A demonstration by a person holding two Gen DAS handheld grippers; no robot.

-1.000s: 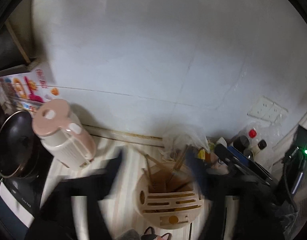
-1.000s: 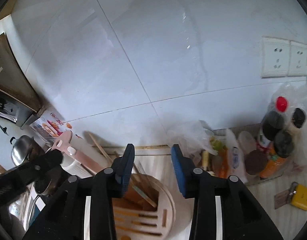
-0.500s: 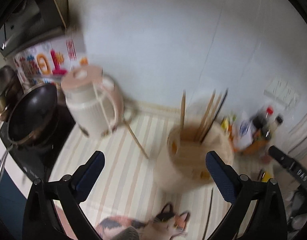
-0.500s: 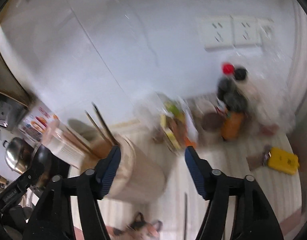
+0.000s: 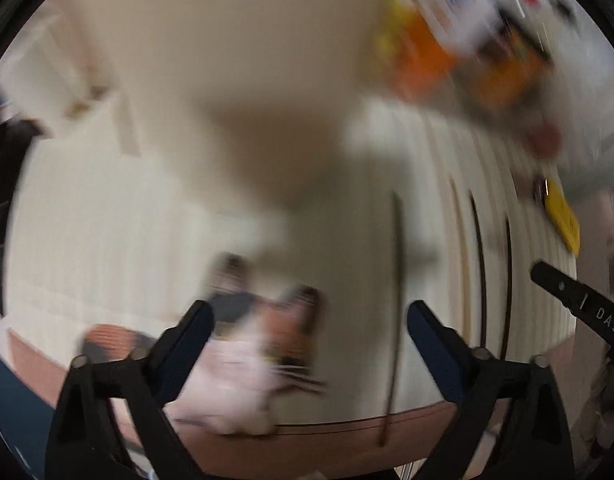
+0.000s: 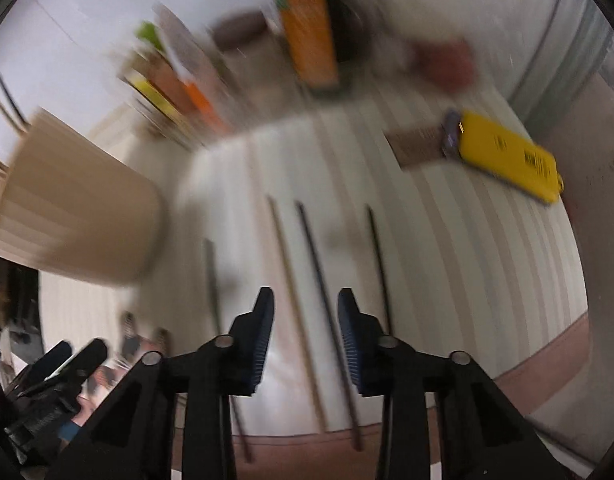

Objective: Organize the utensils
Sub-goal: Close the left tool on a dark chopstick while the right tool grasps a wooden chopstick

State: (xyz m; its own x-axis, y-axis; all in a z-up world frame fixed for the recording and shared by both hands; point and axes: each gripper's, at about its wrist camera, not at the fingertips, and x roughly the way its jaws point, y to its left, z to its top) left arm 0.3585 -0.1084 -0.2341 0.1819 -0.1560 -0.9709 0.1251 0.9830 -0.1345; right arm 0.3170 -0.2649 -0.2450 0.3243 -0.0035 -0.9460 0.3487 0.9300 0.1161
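Several chopsticks lie side by side on the striped counter: a dark one, a brown one, another dark one and a blurred one. My right gripper is open just above the dark and brown ones, empty. The beige utensil holder stands at the left with chopsticks in it. In the left wrist view, the holder is a large blur ahead. My left gripper is wide open and empty, with one chopstick between its fingers below.
A yellow box lies at the right by the wall. Blurred bottles and packets crowd the back. A cat picture lies near the counter's front edge. The right gripper's body shows at the right.
Both grippers have swung down from the wall and holder toward the counter. The chopsticks on the counter now fill the views. The right jaws have narrowed.
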